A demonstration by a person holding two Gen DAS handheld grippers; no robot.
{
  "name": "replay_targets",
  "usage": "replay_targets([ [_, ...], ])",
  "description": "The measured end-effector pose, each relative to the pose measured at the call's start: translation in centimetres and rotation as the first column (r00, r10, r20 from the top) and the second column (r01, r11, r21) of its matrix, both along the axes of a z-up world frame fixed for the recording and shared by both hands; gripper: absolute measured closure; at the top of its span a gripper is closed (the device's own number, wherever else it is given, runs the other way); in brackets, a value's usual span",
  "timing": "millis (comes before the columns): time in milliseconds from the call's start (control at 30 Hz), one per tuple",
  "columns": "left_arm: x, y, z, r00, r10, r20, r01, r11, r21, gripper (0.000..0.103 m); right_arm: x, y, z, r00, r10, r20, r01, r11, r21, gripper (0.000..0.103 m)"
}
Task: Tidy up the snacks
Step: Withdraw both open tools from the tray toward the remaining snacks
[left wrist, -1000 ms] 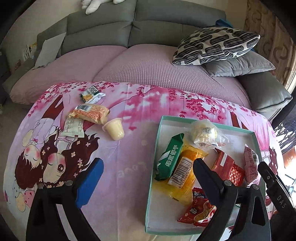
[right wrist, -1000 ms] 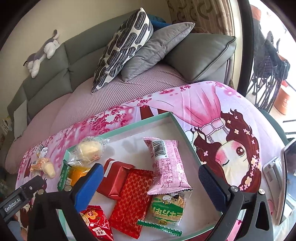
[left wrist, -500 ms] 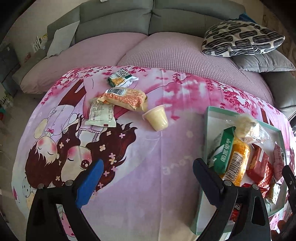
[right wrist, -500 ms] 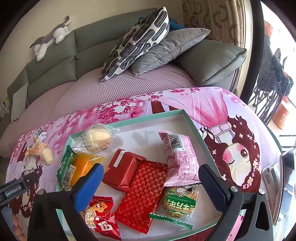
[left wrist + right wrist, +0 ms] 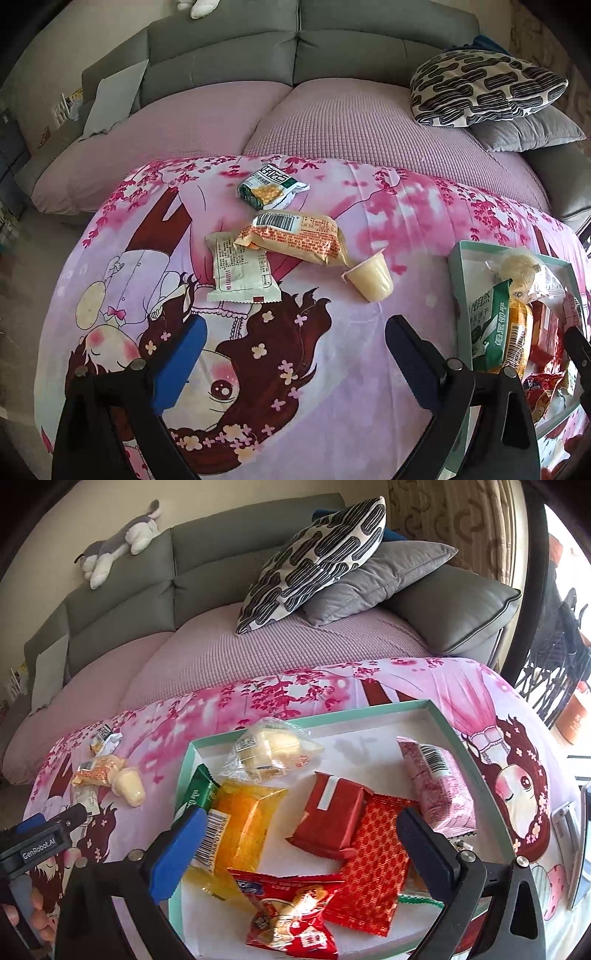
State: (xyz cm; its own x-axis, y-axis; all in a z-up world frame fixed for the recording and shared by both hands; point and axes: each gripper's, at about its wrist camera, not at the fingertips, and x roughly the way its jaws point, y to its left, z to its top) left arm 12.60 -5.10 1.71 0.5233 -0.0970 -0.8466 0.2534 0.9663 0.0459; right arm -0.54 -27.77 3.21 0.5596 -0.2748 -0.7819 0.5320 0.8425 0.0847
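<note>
Snacks split between two spots on the pink cartoon cloth [image 5: 332, 369]. Left wrist view: four loose items lie clear of the tray — green packet [image 5: 271, 186], orange packet [image 5: 295, 238] overlapping white packet [image 5: 240, 271], jelly cup [image 5: 371, 278] just beside. Left gripper [image 5: 293, 354] hangs above them, jaws spread, empty. Right wrist view alone shows the teal tray [image 5: 448, 725] in full: yellow packet [image 5: 245, 819], red box [image 5: 330, 818], pink packet [image 5: 437, 784]. Right gripper [image 5: 299, 840] over it, spread, holding nothing.
</note>
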Motion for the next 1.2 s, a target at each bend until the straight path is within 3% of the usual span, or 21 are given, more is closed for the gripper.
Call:
replay_targets([
  [267, 2.9, 4.7, -0.6, 1.000, 0.022, 0.021, -0.021, 1.000, -0.018, 0.006, 3.3, 2.8, 0.9, 0.999, 0.031, -0.007, -0.032, 0.999, -0.010, 0.000],
  [500, 6.1, 10.2, -1.1, 0.991, 0.135, -0.011, -0.135, 0.985, -0.107, 0.006, 7.8, 5.1, 2.2, 0.994, 0.109, 0.009, -0.109, 0.994, -0.022, 0.000],
  [633, 7.1, 11.5, -1.4, 0.986, 0.168, -0.005, -0.167, 0.979, -0.118, 0.006, 10.4, 6.7, 1.9, 0.986, 0.164, 0.008, -0.164, 0.986, -0.011, 0.000],
  [767, 7.7, 11.7, -2.0, 0.986, 0.167, -0.023, -0.169, 0.975, -0.141, 0.006, 12.6, 8.4, 0.6, 0.975, 0.222, -0.028, -0.222, 0.975, 0.000, 0.000],
  [1200, 8.5, 8.1, -4.6, 0.996, 0.057, -0.071, -0.064, 0.993, -0.097, 0.006, 15.7, 13.4, -5.1, 0.907, 0.381, -0.176, -0.386, 0.922, 0.007, 0.000],
])
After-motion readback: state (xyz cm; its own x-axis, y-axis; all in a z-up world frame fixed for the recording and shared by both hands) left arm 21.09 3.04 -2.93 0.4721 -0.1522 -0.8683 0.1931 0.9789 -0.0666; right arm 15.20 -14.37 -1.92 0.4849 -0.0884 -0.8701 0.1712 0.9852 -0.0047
